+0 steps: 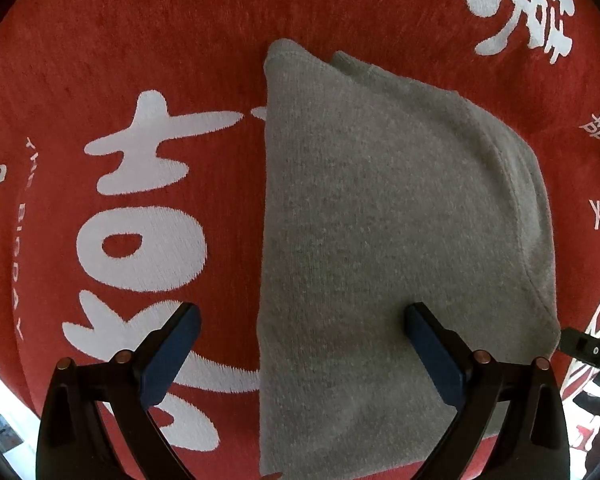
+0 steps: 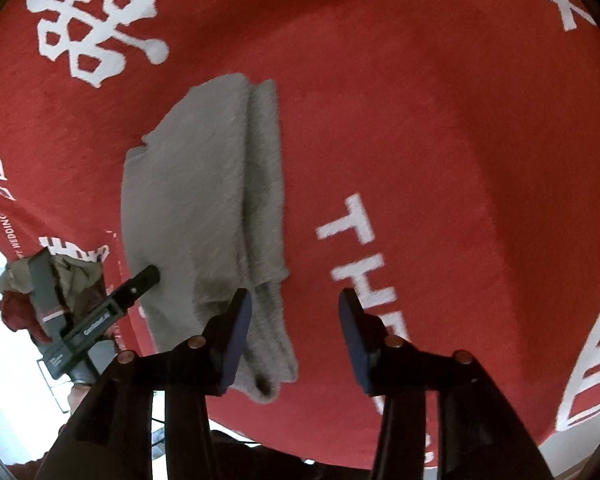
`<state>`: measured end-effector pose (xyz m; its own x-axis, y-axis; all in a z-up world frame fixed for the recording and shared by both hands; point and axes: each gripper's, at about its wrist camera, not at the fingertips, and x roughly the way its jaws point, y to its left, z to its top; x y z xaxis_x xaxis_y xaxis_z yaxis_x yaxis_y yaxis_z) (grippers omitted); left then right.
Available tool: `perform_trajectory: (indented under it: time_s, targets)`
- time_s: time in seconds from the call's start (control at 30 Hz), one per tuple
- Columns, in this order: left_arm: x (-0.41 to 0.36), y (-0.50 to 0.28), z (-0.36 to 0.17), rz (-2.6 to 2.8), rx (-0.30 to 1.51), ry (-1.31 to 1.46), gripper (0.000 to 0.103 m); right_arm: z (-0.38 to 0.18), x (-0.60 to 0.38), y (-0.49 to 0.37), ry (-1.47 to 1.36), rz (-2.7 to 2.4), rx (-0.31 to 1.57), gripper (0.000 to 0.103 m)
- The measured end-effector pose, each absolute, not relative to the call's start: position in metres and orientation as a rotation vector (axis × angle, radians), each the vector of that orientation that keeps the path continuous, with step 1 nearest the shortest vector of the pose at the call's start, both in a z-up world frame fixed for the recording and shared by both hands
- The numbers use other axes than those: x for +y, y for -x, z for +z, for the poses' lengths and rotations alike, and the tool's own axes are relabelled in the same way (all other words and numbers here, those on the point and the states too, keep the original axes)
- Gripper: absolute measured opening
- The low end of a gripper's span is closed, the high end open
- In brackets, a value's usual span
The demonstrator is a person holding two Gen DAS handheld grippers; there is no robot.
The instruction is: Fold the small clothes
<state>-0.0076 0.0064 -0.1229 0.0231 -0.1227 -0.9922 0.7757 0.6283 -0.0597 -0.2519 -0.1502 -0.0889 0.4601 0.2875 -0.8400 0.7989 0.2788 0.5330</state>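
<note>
Grey knit garment (image 1: 380, 220), folded, flat on red cloth (image 1: 160, 40) printed with white characters and lettering; cloth spread over the desk. One long straight folded edge on the left side in the left wrist view; stacked layer edges visible along the right side and at the far corner. In the right wrist view, a narrower folded strip of the same garment (image 2: 204, 184) lying along its right edge, thickened at the near end.

Left tool (image 1: 302, 332): released, pointing straight down over the near part of the garment. Blue pads spread wide, left pad (image 1: 172, 356) over the red cloth, right pad (image 1: 432, 352) over the grey fabric. Straight edge of the garment passing between the two pads. No fabric pinched.

Right tool (image 2: 296, 340): released, pads partly apart, nothing between them but red cloth. Left pad (image 2: 236, 340) above the near right edge of the garment, right pad (image 2: 352, 336) over white lettering on the cloth. Contact with the fabric not discernible.

Left tool also visible at the left of the right wrist view (image 2: 100, 316), one fingertip at the garment's left edge. Loose pile of other clothes (image 2: 28, 280) behind it, at the edge of the cloth.
</note>
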Motion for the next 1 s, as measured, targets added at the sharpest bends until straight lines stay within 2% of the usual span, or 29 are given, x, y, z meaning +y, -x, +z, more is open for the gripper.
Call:
perform_trajectory:
  time_s: [0.17,0.23,0.27,0.4,0.6,1.0]
  targets:
    - [0.015,0.003,-0.119,-0.797,1.401,-0.622,0.102,-0.087,-0.142,0.243,-1.285,-0.430,1.092,0.064]
    - [0.016,0.003,-0.117,-0.814,1.423,-0.613,0.102,-0.086,-0.142,0.238,-1.274,-0.421,1.078,0.080]
    - [0.017,0.002,-0.118,-0.836,1.449,-0.596,0.102,-0.085,-0.141,0.236,-1.258,-0.416,1.065,0.083]
    - [0.026,0.002,-0.116,-0.870,1.496,-0.578,0.102,-0.078,-0.138,0.227,-1.170,-0.381,1.050,0.083]
    - [0.036,-0.007,-0.116,-0.838,1.491,-0.592,0.102,-0.090,-0.136,0.218,-1.220,-0.366,1.078,0.083]
    - [0.033,-0.008,-0.131,-0.897,1.560,-0.538,0.102,-0.089,-0.159,0.189,-1.214,-0.344,1.005,0.082]
